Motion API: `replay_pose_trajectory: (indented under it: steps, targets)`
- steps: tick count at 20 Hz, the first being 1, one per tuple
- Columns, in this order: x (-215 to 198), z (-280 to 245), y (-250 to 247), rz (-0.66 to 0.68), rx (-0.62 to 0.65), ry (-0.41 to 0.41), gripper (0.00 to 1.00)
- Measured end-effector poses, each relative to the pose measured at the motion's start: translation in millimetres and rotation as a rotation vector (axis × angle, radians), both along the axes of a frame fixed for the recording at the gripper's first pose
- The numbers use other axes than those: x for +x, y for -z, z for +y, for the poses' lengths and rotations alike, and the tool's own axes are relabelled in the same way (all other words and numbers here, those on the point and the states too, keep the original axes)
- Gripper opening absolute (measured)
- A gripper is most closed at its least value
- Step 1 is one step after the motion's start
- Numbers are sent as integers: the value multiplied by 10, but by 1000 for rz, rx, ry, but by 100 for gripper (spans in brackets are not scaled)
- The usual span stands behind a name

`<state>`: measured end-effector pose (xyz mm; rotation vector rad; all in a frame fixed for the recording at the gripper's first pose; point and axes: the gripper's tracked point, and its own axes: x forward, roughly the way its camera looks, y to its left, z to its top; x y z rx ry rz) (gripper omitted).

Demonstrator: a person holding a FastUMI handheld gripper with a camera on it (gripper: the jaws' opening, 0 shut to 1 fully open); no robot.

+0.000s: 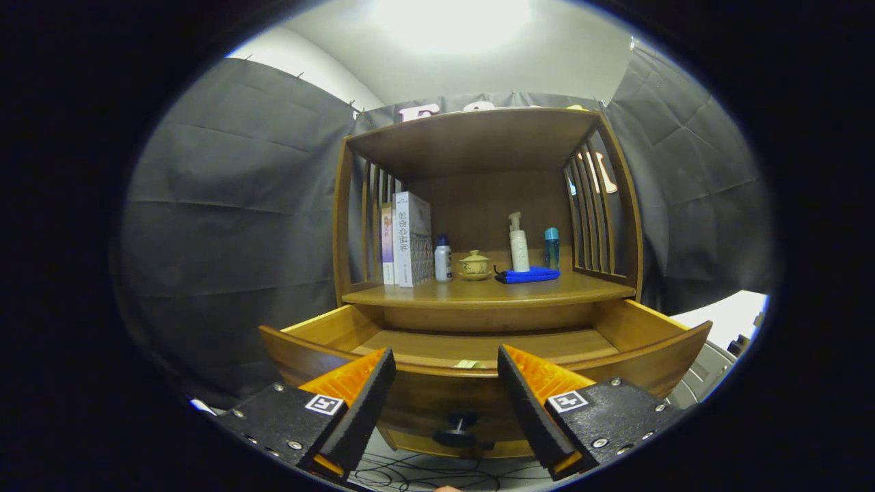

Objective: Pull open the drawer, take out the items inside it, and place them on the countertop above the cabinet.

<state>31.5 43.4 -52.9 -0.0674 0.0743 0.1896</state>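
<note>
So the drawer (478,355) on this little wooden cabinet (478,205) is already pulled out toward us, dark round knob (459,425) hanging low on its front panel. The gripper (446,403) sits right in front of it with its fingers spread wide and nothing between them, just the drawer front and that knob showing through the gap.

The bit that matters: whatever's left in the drawer lies beyond the fingers and down behind the curved front rim. All I can make out is a small pale scrap of something (470,364) peeking over the rim, roughly centred between the two fingers. Could be paper, could be cloth, honestly can't tell, and I can't tell which way its long side runs either. My guess is the gripper has to go up over the rim, then down into the tray to reach it.

The near strip of the drawer floor is hidden by the front panel, so there might be more in there.

Up on the countertop (489,292) above the drawer there's stuff already: books (408,239) at the left, a small white bottle (443,260), a lidded yellow cup (474,265), a white pump bottle (519,242), a teal bottle (552,247) and a folded blue cloth (528,275). The near edge of that top looks free for setting things down.
</note>
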Motion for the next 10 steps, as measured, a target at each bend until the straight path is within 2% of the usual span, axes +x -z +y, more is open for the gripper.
replay_pose_trajectory:
  steps: [3,10]
  targets:
    - [227,-18,-32,49,-10,16,93]
    - [723,-50,124,264,-20,40,93]
